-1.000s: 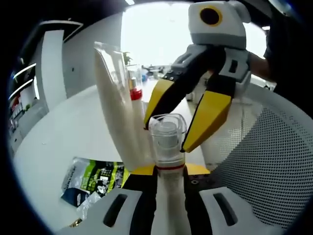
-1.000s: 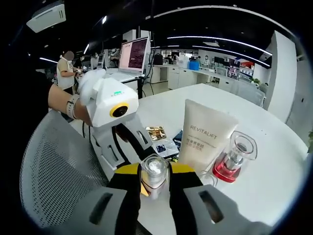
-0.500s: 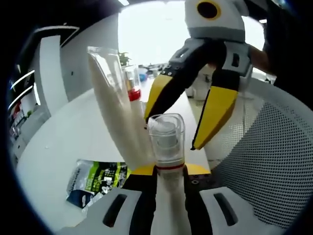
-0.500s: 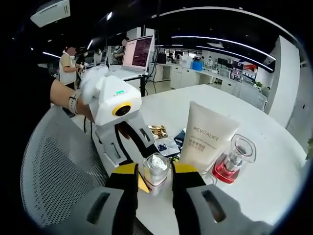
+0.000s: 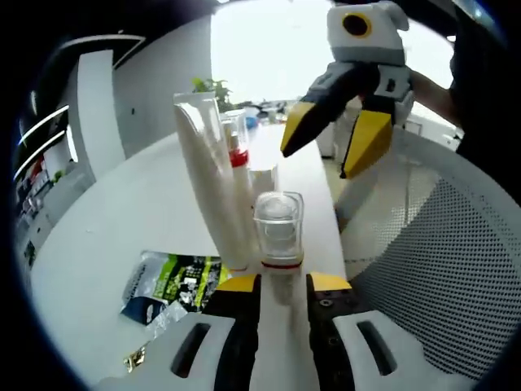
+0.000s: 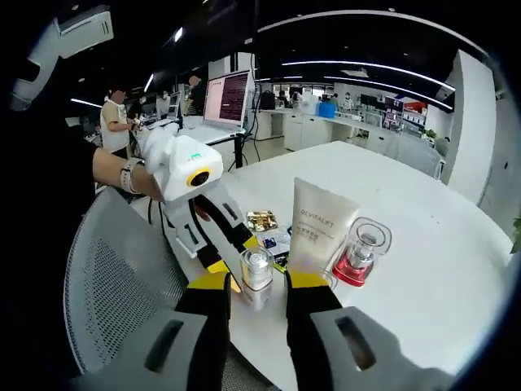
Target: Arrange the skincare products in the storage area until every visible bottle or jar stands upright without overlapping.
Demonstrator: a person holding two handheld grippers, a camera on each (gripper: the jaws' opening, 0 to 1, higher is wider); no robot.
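Note:
A small clear-capped bottle (image 5: 278,235) with a red band stands upright at the white table's near edge. My left gripper (image 5: 283,285) is open, its yellow tips flanking the bottle's base. A white tube (image 5: 210,183) marked REVITALIFT (image 6: 317,235) stands cap-down right beside the bottle. Behind it is a clear bottle with a red base (image 6: 359,254). My right gripper (image 5: 330,145) hangs open above and beyond the bottle, holding nothing. In the right gripper view its tips (image 6: 257,281) frame the bottle (image 6: 256,273), and the left gripper (image 6: 249,263) reaches in from the left.
A green sachet (image 5: 169,285) and other flat packets (image 6: 264,221) lie on the white table (image 6: 423,269) beside the tube. A grey mesh chair (image 6: 114,285) sits against the table's near edge. A person (image 6: 114,114) and a monitor (image 6: 226,91) are far behind.
My left gripper let go of the clear-capped bottle and slid back; the bottle now stands at its tips. My right gripper pulled up and away from the bottle.

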